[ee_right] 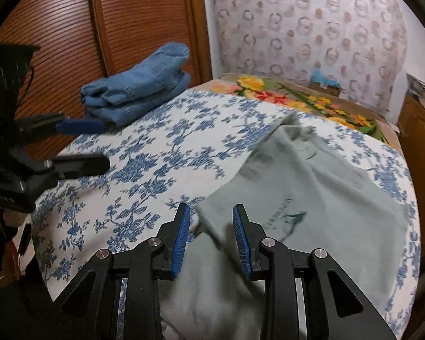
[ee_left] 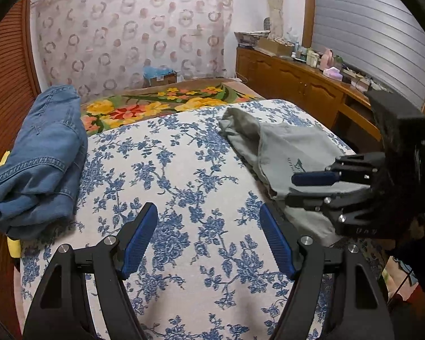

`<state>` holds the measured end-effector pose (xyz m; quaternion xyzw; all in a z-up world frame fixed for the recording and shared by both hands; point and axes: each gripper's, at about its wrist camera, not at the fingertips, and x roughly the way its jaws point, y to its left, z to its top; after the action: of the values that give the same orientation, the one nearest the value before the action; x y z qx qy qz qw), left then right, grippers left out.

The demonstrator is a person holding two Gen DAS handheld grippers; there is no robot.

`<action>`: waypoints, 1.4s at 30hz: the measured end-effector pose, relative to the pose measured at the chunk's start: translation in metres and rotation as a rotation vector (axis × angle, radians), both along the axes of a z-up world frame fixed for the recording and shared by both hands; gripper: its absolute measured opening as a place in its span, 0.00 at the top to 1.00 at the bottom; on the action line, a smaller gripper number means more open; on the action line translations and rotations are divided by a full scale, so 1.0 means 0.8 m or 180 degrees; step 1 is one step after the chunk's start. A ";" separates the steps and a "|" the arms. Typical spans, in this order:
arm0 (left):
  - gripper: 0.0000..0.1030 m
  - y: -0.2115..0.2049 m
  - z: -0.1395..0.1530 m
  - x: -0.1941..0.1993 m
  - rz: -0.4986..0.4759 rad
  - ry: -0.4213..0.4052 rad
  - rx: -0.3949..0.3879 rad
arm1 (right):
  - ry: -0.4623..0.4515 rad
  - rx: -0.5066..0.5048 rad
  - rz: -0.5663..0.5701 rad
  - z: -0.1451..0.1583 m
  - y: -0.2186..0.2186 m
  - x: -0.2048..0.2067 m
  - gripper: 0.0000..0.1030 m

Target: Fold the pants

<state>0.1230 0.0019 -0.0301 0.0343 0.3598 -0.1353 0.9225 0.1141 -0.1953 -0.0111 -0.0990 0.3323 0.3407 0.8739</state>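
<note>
Grey-green pants lie in a loose heap on the right of the blue-flowered cloth; they also show in the left wrist view. My right gripper is open, its jaws on either side of a raised corner of the pants without clamping it. It also shows in the left wrist view. My left gripper is open and empty above the bare flowered cloth, left of the pants. It also shows in the right wrist view.
Folded blue jeans lie at the left edge by a wooden slatted door. A flowered blanket lies beyond the cloth. A wooden sideboard with clutter stands at the right.
</note>
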 end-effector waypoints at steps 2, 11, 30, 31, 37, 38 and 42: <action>0.27 0.003 -0.002 0.001 0.0008 0.0006 -0.0021 | -0.0010 -0.0065 0.0010 -0.001 0.006 0.002 0.69; 0.27 0.007 -0.023 0.012 0.0006 0.0115 -0.0048 | -0.0017 -0.0137 -0.0074 -0.003 0.011 0.023 0.94; 0.27 -0.053 -0.022 0.062 -0.0370 0.0175 -0.0012 | -0.0238 0.0203 -0.0534 0.031 -0.100 0.043 0.96; 0.27 -0.058 -0.023 0.067 -0.0395 0.0186 0.0000 | -0.0241 0.0198 -0.0570 0.030 -0.107 0.045 0.96; 0.27 -0.074 -0.035 0.093 -0.0441 0.0300 0.0041 | -0.0174 0.0096 -0.0808 0.015 -0.141 0.069 0.96; 0.27 -0.077 -0.036 0.097 -0.0450 0.0316 0.0054 | -0.0166 0.0091 -0.0839 0.012 -0.145 0.074 0.96; 0.27 -0.089 -0.039 0.113 -0.0476 0.0356 0.0134 | -0.0142 0.0090 -0.0992 0.008 -0.164 0.092 0.96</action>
<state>0.2131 -0.0695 -0.0617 0.0729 0.4100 -0.1979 0.8874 0.1880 -0.3266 -0.0045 -0.0414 0.3193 0.2033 0.9246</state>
